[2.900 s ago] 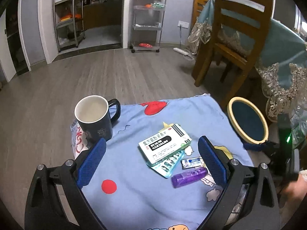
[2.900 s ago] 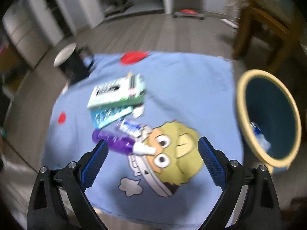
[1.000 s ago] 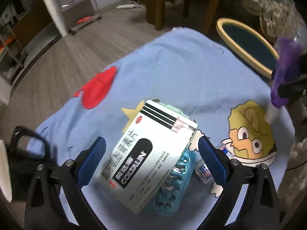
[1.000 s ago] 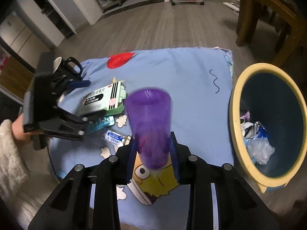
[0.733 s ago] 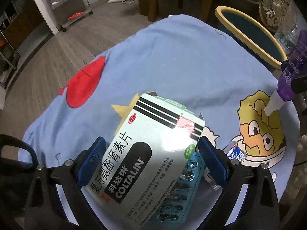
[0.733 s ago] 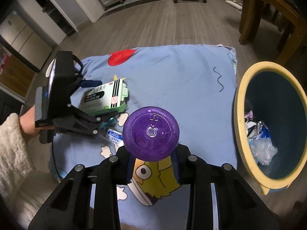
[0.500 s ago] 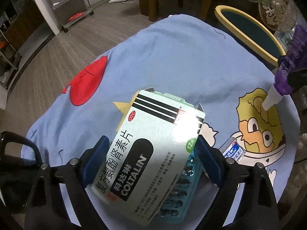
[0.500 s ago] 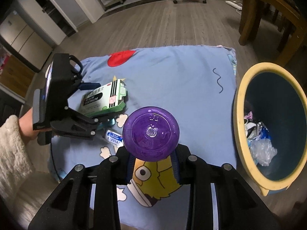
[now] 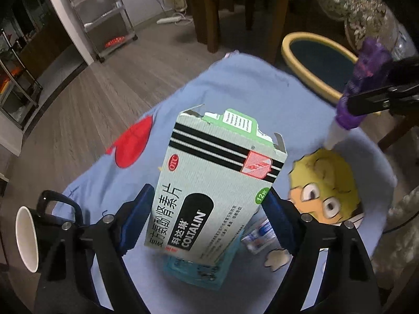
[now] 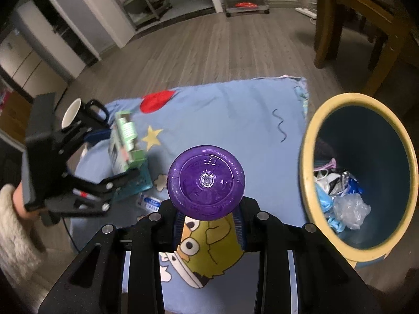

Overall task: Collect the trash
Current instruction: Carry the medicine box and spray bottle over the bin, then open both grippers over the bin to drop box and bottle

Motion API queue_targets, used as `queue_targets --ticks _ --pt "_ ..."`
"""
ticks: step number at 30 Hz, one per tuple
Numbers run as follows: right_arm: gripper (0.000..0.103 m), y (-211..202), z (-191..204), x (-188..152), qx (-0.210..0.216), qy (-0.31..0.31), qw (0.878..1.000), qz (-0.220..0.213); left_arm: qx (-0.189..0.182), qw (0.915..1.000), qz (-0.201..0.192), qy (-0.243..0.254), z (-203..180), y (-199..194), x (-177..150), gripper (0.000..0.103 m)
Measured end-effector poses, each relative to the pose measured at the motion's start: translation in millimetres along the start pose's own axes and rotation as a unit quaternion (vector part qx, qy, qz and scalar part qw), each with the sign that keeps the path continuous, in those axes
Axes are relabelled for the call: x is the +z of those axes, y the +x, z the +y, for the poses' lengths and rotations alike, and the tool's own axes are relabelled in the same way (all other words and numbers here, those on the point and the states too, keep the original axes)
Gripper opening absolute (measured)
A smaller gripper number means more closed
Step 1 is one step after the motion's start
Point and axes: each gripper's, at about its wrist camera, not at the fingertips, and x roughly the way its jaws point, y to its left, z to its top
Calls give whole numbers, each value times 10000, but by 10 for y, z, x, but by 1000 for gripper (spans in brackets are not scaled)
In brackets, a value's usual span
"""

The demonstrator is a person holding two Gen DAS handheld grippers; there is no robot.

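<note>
A: Right tool point(image 10: 208, 221) clamped on purple bottle point(image 10: 206, 182), base toward the lens, over the blue cloth point(image 10: 222, 110) — bin point(image 10: 311, 136) lies right, nearest this hand, open path.

B: Left tool point(image 9: 209, 219) closed on medicine box point(image 9: 209, 191), lifted, long axis pointing away — bin point(image 9: 286, 49) far right.

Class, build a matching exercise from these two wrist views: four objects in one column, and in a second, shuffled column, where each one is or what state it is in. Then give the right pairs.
Objects
1. purple bottle
2. medicine box
3. black mug
4. plastic wrappers

States
A. lying inside the yellow-rimmed bin
B. clamped in the left hand-held gripper, lifted off the blue cloth
C. standing at the cloth's edge, in no gripper
D. clamped in the right hand-held gripper, base toward the camera

Pairs: 1-D, 2-B, 3-C, 4-A
</note>
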Motion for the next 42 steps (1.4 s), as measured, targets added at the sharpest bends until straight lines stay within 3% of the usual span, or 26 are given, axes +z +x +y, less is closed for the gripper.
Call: queue_targets --ticks 10,18,26,33,34,37,42 --pt "34 -348 -390 139 -8 593 9969 -523 67 9995 -308 42 -298 -479 255 80" --pt "34 -844 -1143 177 -587 1302 9837 -1091 -315 9971 -604 353 -903 -593 804 80" --pt "34 -925 -1772 39 -1167 1799 9721 -955 -815 9909 -783 736 -1639 -272 1396 81" --pt "34 -880 -2090 -99 -1134 2424 9599 -833 -1177 9845 -1249 351 -1805 -127 1842 82" --pt "35 -876 -2101 -94 -1170 2449 9587 -844 -1199 9843 -1261 299 -1805 -117 1882 83" --pt "56 -905 -2130 -109 -1240 2535 9549 -924 -1147 9848 -1289 211 -1780 -129 1922 91" --pt "60 -919 -2066 -70 -1234 2447 9569 -966 -1153 9844 -1314 203 -1684 -215 1813 92"
